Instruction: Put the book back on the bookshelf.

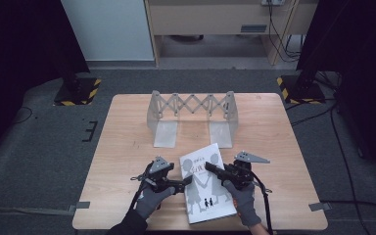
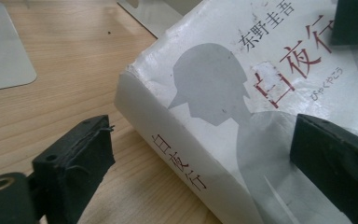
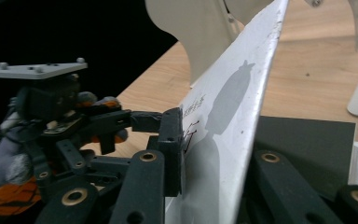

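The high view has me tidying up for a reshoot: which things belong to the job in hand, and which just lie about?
In the job:
- white book
- right gripper, shut on its front cover
- left gripper, open at the spine

Lying about:
- metal folding bookstand at the back of the table

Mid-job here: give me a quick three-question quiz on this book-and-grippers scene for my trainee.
1. True or false: the right gripper has its jaws closed on the front cover of the book.
2. Which part of the book lies between the open jaws of the left gripper? A) the spine-side edge B) the back cover only C) a loose page
3. What stands on the table beyond the book?

Key
1. True: the cover is lifted and pinched between its jaws, as the right gripper view shows.
2. A: the jaws straddle the spine edge without pressing on it.
3. A grey metal expandable book rack, with nothing in it.
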`<state>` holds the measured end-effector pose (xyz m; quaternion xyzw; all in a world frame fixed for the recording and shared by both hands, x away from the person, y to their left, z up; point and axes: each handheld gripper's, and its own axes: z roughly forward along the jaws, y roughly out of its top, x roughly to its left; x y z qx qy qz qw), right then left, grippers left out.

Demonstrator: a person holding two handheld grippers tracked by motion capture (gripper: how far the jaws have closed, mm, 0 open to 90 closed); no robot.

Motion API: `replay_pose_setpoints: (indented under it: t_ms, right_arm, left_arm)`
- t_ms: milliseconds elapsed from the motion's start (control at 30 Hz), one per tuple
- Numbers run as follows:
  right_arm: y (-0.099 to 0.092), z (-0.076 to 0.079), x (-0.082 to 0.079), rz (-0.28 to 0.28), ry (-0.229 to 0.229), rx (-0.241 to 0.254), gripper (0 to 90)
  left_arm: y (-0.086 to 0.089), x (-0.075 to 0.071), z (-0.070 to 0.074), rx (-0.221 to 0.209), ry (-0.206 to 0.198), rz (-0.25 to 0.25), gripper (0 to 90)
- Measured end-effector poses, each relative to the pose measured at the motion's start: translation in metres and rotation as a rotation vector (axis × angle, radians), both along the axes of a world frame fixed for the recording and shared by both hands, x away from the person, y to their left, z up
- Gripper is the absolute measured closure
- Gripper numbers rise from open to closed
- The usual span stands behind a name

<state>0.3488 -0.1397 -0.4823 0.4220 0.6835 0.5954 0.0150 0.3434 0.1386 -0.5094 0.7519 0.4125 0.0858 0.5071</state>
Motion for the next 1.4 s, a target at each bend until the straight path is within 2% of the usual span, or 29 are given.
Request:
replay_pose_setpoints:
  t_ms: [33,133,167,433,500,600,633,667,700,867,900,933,1067,1133,1200,1233,1300,1333,1400]
  right_arm:
    - [-0.001,0.003,-0.001,0.016,-0.013,0.012,76.1]
    - [-0.001,0.004,-0.002,0.025,-0.017,0.023,77.1]
    - [-0.002,0.005,-0.004,0.037,-0.030,0.032,77.8]
    - [-0.005,0.006,-0.005,0.051,-0.049,0.053,78.6]
    - [-0.005,0.006,-0.006,0.059,-0.055,0.058,78.6]
    - [-0.006,0.007,-0.006,0.064,-0.059,0.062,78.6]
    - [-0.007,0.007,-0.005,0.069,-0.063,0.064,78.7]
    - [-0.007,0.007,-0.005,0.069,-0.063,0.064,78.7]
    - [-0.008,0.008,-0.005,0.078,-0.067,0.066,78.8]
    - [-0.009,0.008,-0.005,0.097,-0.067,0.072,79.0]
    - [-0.009,0.009,-0.004,0.125,-0.063,0.083,79.5]
    - [-0.009,0.009,-0.004,0.134,-0.063,0.087,79.5]
    - [-0.009,0.008,-0.002,0.136,-0.049,0.080,78.5]
    - [-0.009,0.007,0.002,0.126,-0.031,0.045,75.1]
    - [-0.009,0.004,0.003,0.111,-0.036,-0.009,69.7]
    - [-0.009,0.002,0.003,0.106,-0.047,-0.021,68.6]
    - [-0.009,0.001,0.003,0.091,-0.038,-0.052,63.6]
    - [-0.008,0.000,0.003,0.085,-0.053,-0.078,59.9]
    - [-0.007,-0.003,0.004,0.082,-0.059,-0.128,50.1]
  left_arm:
    - [-0.001,0.000,0.000,-0.016,-0.002,-0.017,0.7]
    - [-0.002,-0.001,0.000,-0.042,0.007,-0.036,0.0]
    - [-0.003,-0.002,0.001,-0.064,0.015,-0.048,0.0]
    - [-0.004,-0.002,0.000,-0.096,0.026,-0.050,0.0]
    - [-0.003,-0.002,-0.002,-0.124,0.052,-0.048,0.0]
    - [-0.003,-0.002,-0.003,-0.139,0.057,-0.044,0.0]
    - [-0.003,-0.002,-0.004,-0.165,0.080,-0.045,0.0]
    - [-0.003,-0.002,-0.004,-0.165,0.080,-0.045,0.0]
    - [-0.002,-0.001,-0.006,-0.187,0.101,-0.052,0.0]
    - [0.000,0.000,-0.009,-0.217,0.133,-0.074,0.0]
    - [0.000,0.002,-0.011,-0.252,0.161,-0.118,0.0]
    - [0.000,0.002,-0.012,-0.262,0.170,-0.129,0.0]
    - [0.000,0.003,-0.013,-0.259,0.179,-0.125,0.0]
    - [0.002,0.005,-0.013,-0.245,0.203,-0.121,2.7]
    - [0.005,0.006,-0.013,-0.253,0.220,-0.122,8.2]
    - [0.005,0.006,-0.014,-0.260,0.220,-0.122,9.7]
    - [0.005,0.007,-0.015,-0.264,0.223,-0.119,12.3]
    - [0.006,0.007,-0.015,-0.270,0.232,-0.116,14.0]
    - [0.005,0.007,-0.014,-0.260,0.220,-0.114,16.5]
